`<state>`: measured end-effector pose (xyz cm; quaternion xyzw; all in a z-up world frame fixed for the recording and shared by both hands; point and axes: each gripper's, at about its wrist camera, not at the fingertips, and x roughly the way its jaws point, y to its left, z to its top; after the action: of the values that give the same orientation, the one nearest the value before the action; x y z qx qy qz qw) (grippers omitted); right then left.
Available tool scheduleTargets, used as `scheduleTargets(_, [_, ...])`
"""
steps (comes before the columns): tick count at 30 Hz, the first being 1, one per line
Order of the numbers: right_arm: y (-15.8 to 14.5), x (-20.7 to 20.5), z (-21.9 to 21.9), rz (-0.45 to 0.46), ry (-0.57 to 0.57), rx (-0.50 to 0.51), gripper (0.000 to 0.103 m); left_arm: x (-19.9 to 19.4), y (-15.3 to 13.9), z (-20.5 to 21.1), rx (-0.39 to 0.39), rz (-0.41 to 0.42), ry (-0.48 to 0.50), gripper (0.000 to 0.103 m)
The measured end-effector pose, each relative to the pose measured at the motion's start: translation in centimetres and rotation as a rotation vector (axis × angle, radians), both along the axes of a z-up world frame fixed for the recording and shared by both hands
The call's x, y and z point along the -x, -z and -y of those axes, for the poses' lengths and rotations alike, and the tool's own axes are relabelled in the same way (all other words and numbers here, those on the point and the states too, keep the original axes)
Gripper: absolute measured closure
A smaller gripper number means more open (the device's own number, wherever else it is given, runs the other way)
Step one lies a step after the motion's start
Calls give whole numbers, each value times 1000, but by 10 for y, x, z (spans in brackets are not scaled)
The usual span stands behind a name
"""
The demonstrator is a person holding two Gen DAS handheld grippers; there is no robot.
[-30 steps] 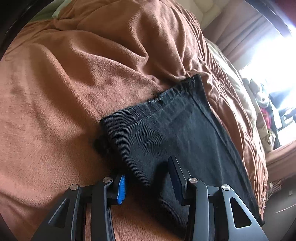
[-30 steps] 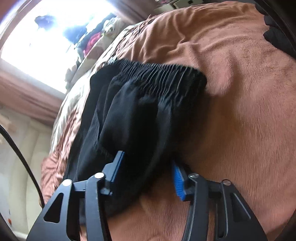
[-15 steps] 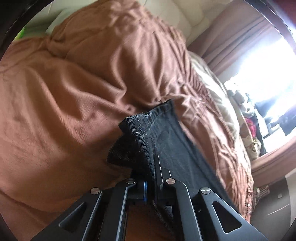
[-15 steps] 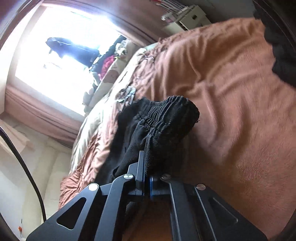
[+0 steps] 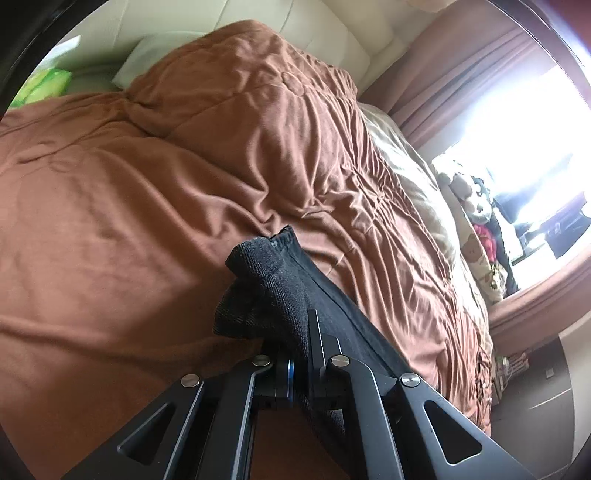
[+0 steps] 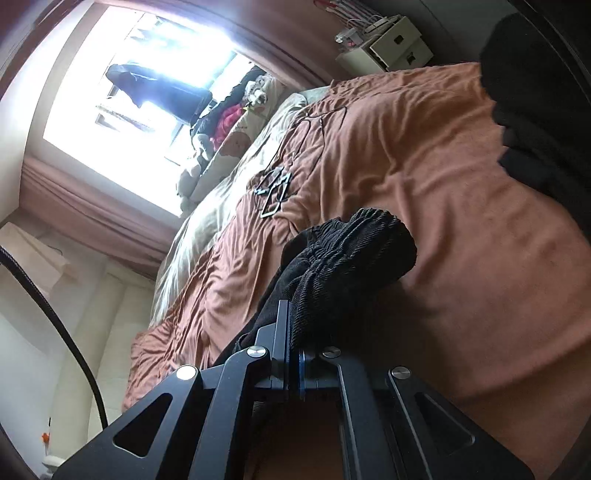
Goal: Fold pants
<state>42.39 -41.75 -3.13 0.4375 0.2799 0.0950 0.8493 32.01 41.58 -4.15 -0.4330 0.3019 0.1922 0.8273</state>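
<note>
Black ribbed fabric pants (image 5: 266, 291), lifted off a rumpled rust-brown bedspread (image 5: 110, 221): left gripper (image 5: 299, 354) pinches the hem, right gripper (image 6: 293, 332) pinches the elastic waistband.

Pants (image 5: 280, 291) bunched at tip of left claw (image 5: 299, 354), leg trailing back right of it, above blanket (image 5: 147, 206) on bed. Pillow (image 5: 155, 55) at bed's far end against headboard (image 5: 314, 33). Window (image 5: 524, 129) right of bed, stuffed toys (image 5: 476, 206) on sill. Right view: waistband (image 6: 351, 266) bunched at right claw (image 6: 293, 332); hangers (image 6: 275, 188) on blanket beyond; drawer unit (image 6: 391, 48) past bed's far edge.
</note>
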Motion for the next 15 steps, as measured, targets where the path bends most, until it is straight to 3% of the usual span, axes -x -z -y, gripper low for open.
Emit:
scheduleTargets(7, [-14,47,14,1,1,5,103,54,-6,9,18,7,16,99])
scheduleTargets(15, [-11,103,26,-25,16,1,103,103,2,17,58,-2,40,99])
